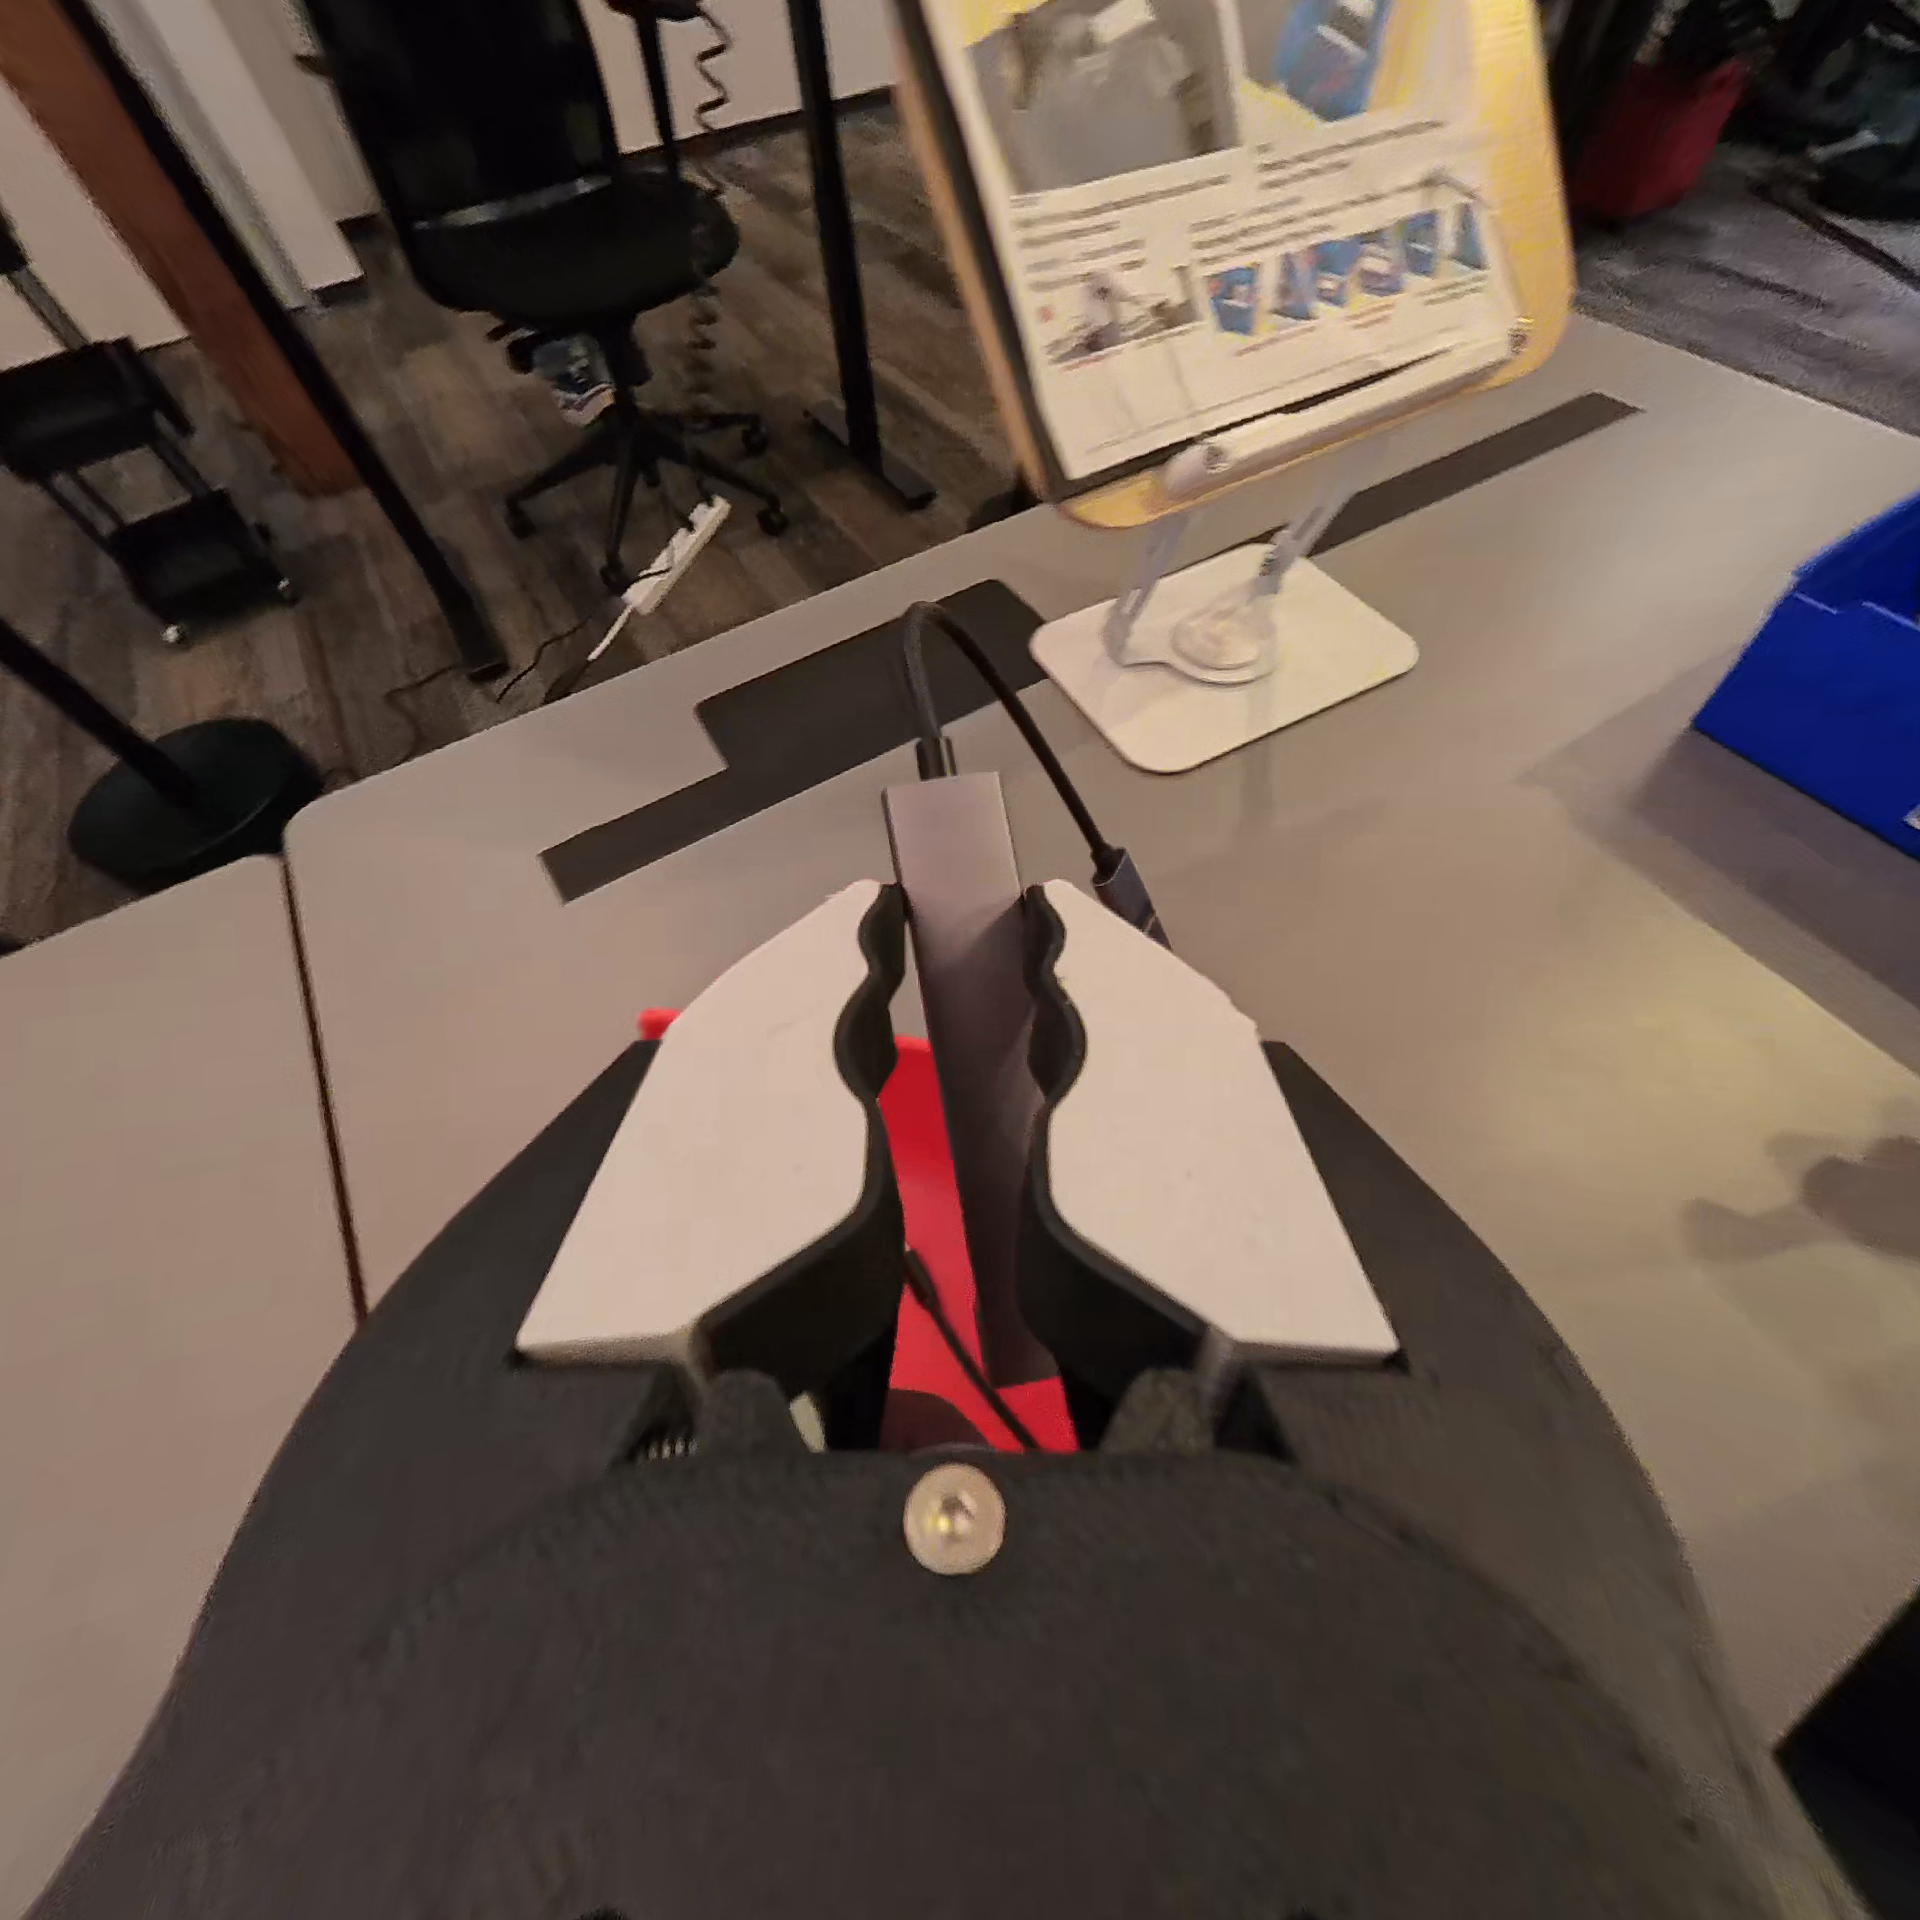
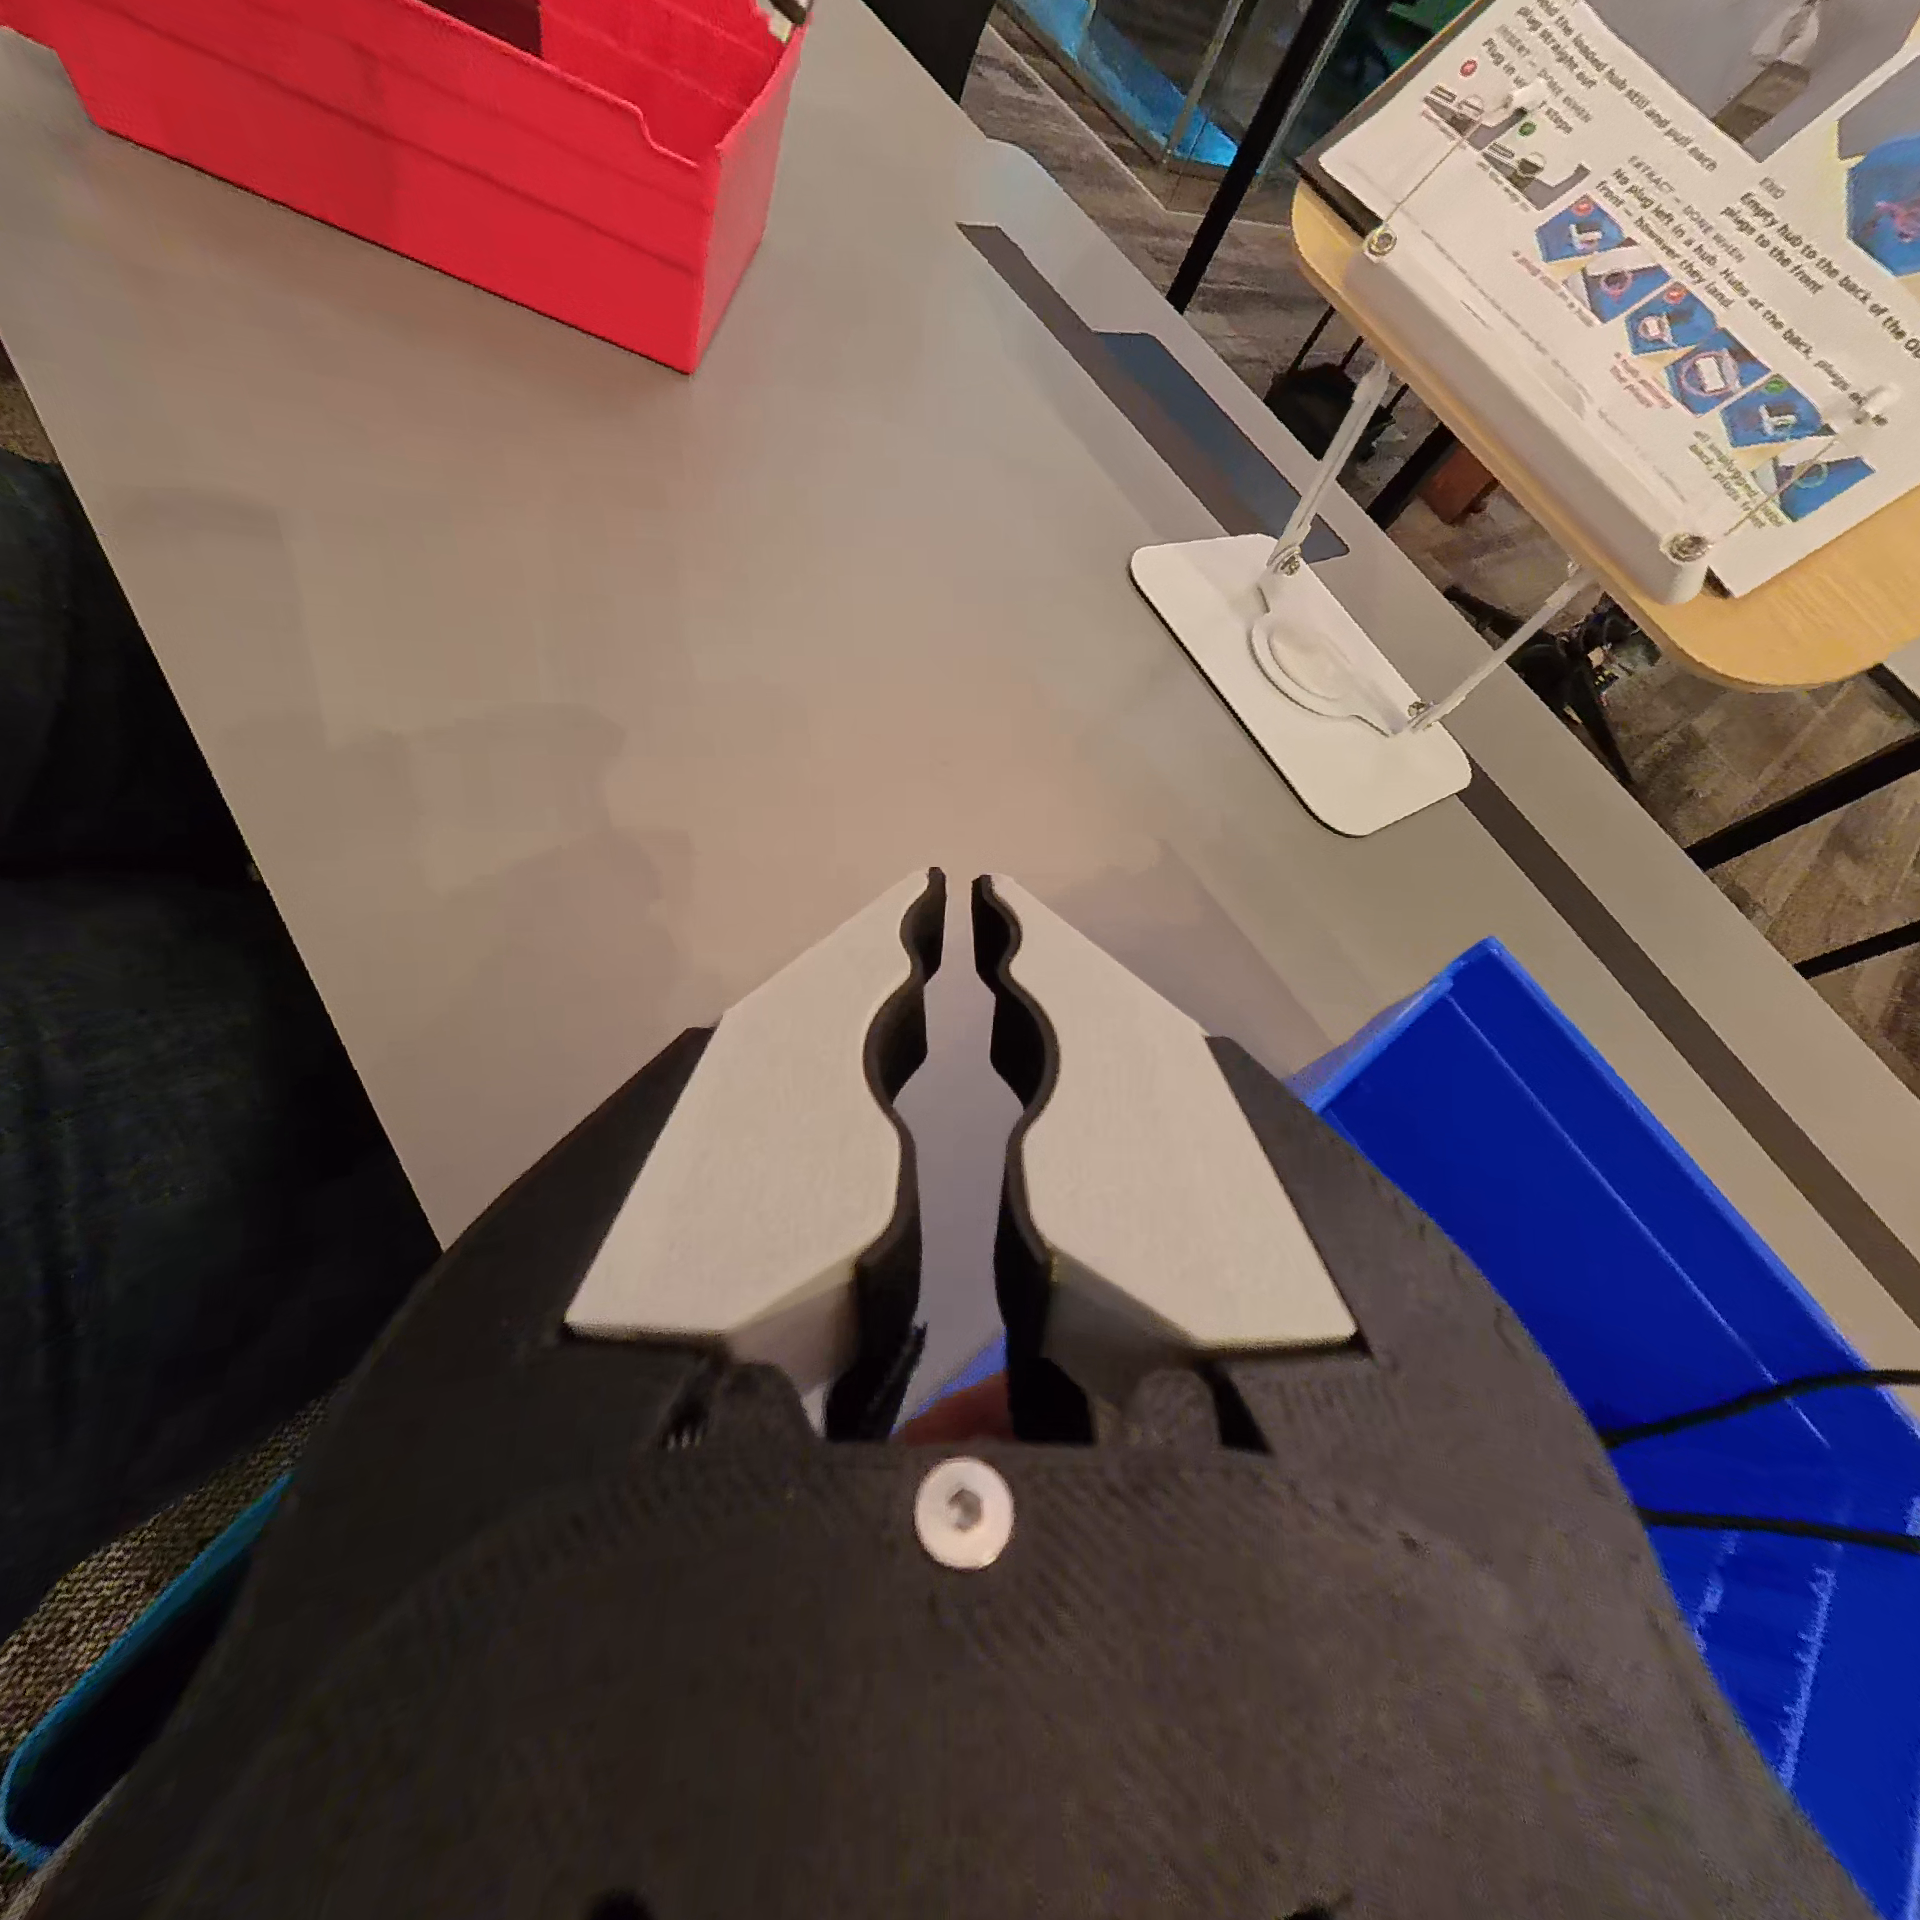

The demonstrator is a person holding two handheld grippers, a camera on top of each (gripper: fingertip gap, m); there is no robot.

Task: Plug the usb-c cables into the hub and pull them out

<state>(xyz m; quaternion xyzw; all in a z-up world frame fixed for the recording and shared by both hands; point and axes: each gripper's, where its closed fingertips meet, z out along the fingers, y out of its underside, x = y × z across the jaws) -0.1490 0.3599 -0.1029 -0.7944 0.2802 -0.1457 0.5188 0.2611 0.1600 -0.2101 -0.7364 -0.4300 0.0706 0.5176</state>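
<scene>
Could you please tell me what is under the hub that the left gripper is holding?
Below the hub, between the left gripper's fingers, a red bin and a thin black cable show. The fingers cover the bin's other contents.

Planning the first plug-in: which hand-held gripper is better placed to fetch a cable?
Right. The right hand-held gripper is empty, nearly shut, beside the blue bin. The left hand-held gripper is clamped on the hub.

Office chair (image 1: 582, 249) on wood floor (image 1: 436, 416)
</scene>
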